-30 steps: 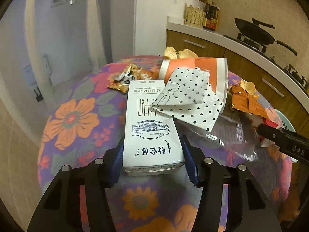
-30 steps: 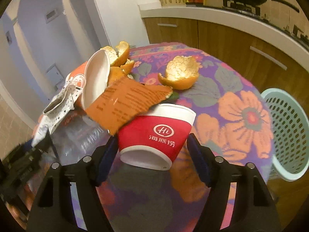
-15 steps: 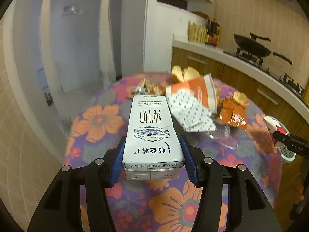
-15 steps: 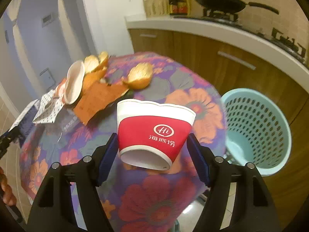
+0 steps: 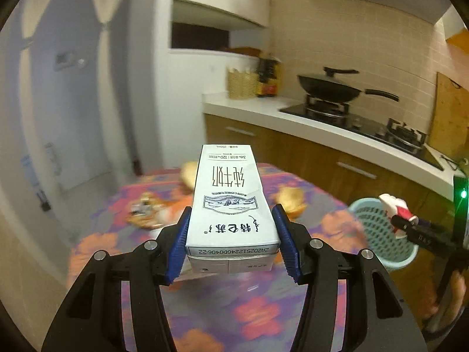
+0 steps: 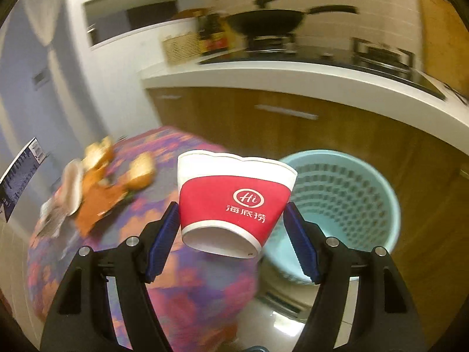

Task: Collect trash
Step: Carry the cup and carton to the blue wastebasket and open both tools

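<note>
My left gripper (image 5: 233, 243) is shut on a white milk carton (image 5: 230, 205), held lengthwise above the round floral table (image 5: 263, 316). My right gripper (image 6: 231, 234) is shut on a red and white paper cup (image 6: 234, 202), tilted, just left of and above the light blue mesh basket (image 6: 346, 205) on the floor. In the left wrist view that cup (image 5: 395, 208) and the right gripper's arm show at far right over the basket (image 5: 378, 231). Orange peels (image 6: 140, 173), a torn orange wrapper (image 6: 96, 208) and other litter lie blurred on the table (image 6: 181, 287).
A kitchen counter (image 5: 322, 129) with a wok (image 5: 328, 88) on a stove, bottles and a woven box runs behind the table. Wooden cabinets (image 6: 293, 117) stand close behind the basket. A person's hand (image 5: 451, 293) shows at the right edge. Tiled floor lies below.
Both grippers lifted their items off the table. The left rose with the carton, and the right swung the cup rightward off the table edge toward the basket.
</note>
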`<action>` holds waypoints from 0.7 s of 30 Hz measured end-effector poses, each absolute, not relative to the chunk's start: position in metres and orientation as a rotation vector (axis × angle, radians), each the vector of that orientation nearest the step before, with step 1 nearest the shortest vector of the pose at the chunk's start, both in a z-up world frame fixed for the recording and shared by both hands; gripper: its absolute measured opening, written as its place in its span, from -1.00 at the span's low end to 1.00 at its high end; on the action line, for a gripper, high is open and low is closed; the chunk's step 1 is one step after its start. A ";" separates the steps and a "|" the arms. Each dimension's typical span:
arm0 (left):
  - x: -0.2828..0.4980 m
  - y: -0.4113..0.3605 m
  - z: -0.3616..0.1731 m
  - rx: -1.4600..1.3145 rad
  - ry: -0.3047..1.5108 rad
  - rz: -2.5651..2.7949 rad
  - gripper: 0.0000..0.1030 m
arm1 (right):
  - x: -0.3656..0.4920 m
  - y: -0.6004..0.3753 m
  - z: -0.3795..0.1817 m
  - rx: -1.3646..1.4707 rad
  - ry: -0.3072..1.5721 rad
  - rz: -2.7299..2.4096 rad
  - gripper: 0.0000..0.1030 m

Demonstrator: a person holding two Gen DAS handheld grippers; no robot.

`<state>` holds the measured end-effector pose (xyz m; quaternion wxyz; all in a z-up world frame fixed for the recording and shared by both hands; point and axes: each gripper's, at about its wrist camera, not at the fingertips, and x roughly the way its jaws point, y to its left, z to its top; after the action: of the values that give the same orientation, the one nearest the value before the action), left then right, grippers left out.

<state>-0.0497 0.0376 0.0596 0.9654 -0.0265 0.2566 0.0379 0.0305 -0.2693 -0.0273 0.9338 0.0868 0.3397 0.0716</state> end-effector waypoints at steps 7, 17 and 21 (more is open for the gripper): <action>0.015 -0.051 0.059 0.008 0.559 -0.092 0.01 | 0.054 -0.340 -0.055 0.305 0.764 0.042 0.32; 0.077 -0.157 0.007 0.095 0.750 -0.278 0.01 | 0.082 -0.379 -0.104 0.333 0.879 -0.064 0.32; 0.100 -0.187 -0.022 0.105 0.876 -0.351 0.02 | 0.089 -0.386 -0.133 0.374 0.974 -0.075 0.33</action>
<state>0.0996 -0.1873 -0.0223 0.8895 0.0504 0.4217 -0.1689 0.0888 -0.3859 -0.1332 0.8664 0.1786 0.4650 -0.0356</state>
